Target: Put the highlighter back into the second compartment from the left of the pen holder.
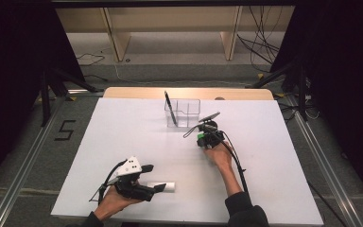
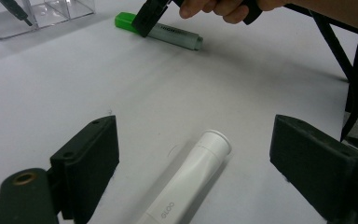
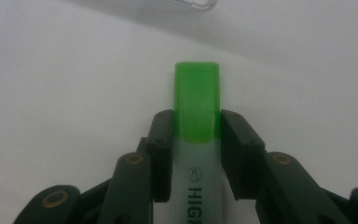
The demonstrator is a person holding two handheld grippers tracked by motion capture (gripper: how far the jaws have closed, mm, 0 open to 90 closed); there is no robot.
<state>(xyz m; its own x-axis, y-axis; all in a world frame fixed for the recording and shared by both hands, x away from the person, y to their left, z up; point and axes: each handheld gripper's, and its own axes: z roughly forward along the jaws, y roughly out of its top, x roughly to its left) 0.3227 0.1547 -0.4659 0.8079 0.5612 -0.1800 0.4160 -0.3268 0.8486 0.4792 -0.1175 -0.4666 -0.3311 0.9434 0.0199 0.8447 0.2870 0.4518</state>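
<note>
The right gripper (image 3: 196, 126) has its two black jaws pressed on the sides of a highlighter (image 3: 196, 140), one jaw on each side. The pen has a green cap and a grey body, and the jaws pinch it right where the cap meets the body. The highlighter lies flat on the white table (image 1: 123, 137). In the high view the right gripper (image 1: 204, 135) sits just in front of a clear plastic box (image 1: 184, 112), near the middle of the table. A black pen (image 1: 170, 107) stands tilted inside that box.

The left gripper (image 2: 193, 154) has its jaws spread wide apart. A white tube (image 2: 189, 179) lies on the table between them (the jaws are not touching it). In the high view the left gripper (image 1: 157, 178) is near the front edge of the table, and the white tube (image 1: 164, 187) lies just beside its jaws
</note>
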